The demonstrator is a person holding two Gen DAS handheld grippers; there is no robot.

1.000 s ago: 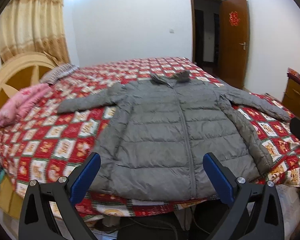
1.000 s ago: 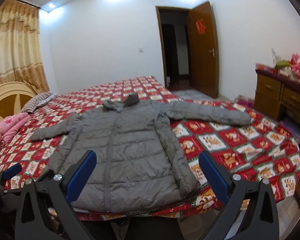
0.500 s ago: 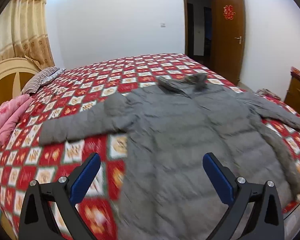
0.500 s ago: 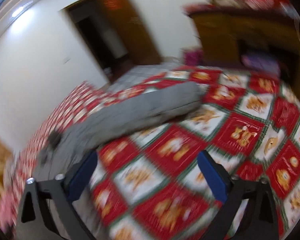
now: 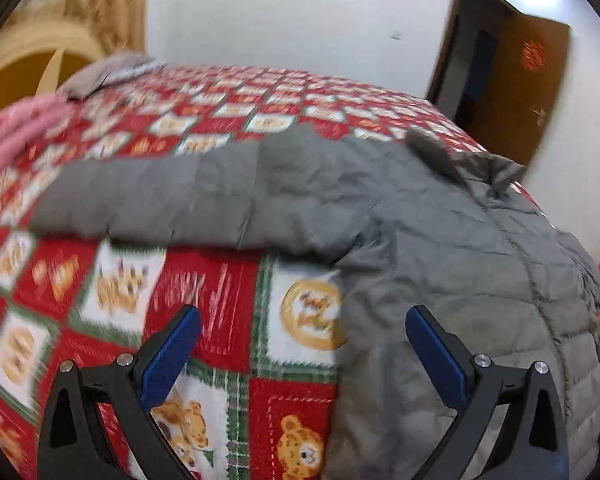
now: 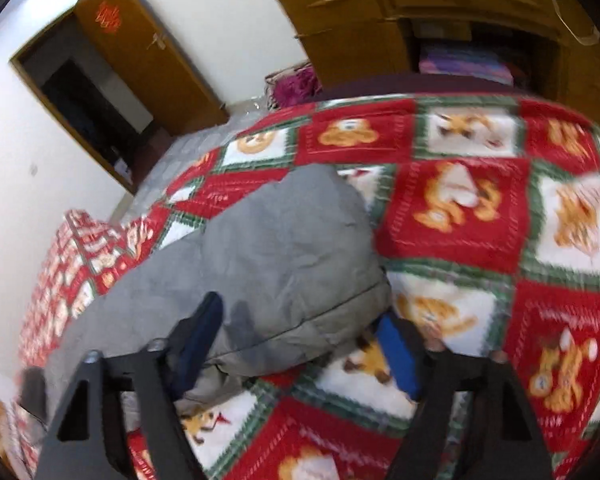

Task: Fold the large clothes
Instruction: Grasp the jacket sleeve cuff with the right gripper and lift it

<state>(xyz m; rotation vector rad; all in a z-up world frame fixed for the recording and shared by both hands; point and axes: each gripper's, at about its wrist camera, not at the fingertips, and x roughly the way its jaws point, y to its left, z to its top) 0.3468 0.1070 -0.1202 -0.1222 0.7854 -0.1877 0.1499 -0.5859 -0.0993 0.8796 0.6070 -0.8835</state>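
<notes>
Both grippers have dropped in close over the bed since a second ago, when they hung back at its foot with the whole coat in view. The left gripper [image 5: 302, 332] now hovers above the bedspread [image 5: 216, 296] beside the grey padded coat [image 5: 440, 240], its jaws wide apart with nothing between them; one blue pad sits over the coat's side edge, the other over the red patchwork. The coat's sleeve [image 5: 160, 204] stretches across the spread just ahead of it. A pink bundle [image 5: 16, 136] and a striped pillow [image 5: 104, 76] lie near the headboard [image 5: 28, 60], well apart from the coat.

The right gripper [image 6: 300, 332] is at the cuff end of the other sleeve [image 6: 284, 256], its jaws having just been closing, with the cuff between them; the picture is blurred, so whether the pads press the cloth yet cannot be told. Beyond the bed stand a wooden dresser [image 6: 360, 12] and an open brown door [image 6: 140, 52].
</notes>
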